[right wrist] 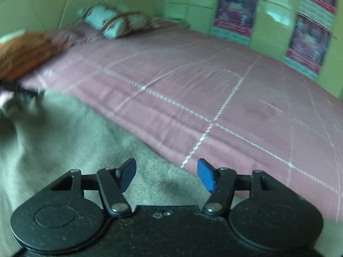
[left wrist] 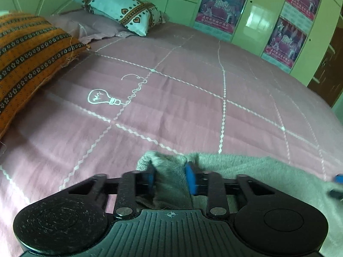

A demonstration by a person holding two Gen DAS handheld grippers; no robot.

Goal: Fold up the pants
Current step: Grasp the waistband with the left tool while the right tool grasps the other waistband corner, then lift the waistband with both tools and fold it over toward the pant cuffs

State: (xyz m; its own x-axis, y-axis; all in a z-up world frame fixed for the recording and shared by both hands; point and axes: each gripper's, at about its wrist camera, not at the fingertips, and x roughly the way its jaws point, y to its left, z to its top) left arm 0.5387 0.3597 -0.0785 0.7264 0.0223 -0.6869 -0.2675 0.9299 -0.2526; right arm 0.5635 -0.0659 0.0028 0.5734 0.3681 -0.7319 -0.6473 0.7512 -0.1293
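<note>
Orange patterned pillow (left wrist: 32,60) at far left of the bed, white heart-print pillow (left wrist: 120,10) behind it near the green wall, pink bedspread (left wrist: 182,98) with a light-bulb drawing (left wrist: 103,97) across the middle. Grey pants (left wrist: 246,171) lie on the near edge of the bedspread, bunched at lower centre and spreading right.

Left gripper (left wrist: 170,177) clenched on a raised fold of the pants, blue pads pressing the cloth from both sides. At the right edge of the left view, a blue tip of the other tool shows just over the cloth.

Right view is blurred. Pants (right wrist: 64,141) fill the lower left; bedspread (right wrist: 225,81) to the right. Right gripper (right wrist: 167,175) has jaws parted, over the cloth edge, pads not pinching anything; cloth lies under and between them.

Step, judged: grasping an edge of the pants with both tools to start a fold; left has its hold, right not yet. Next move likely needs the right jaws pinching the same edge, then both lifting together and carrying it over evenly. Which end of the pants is held, cannot tell.
</note>
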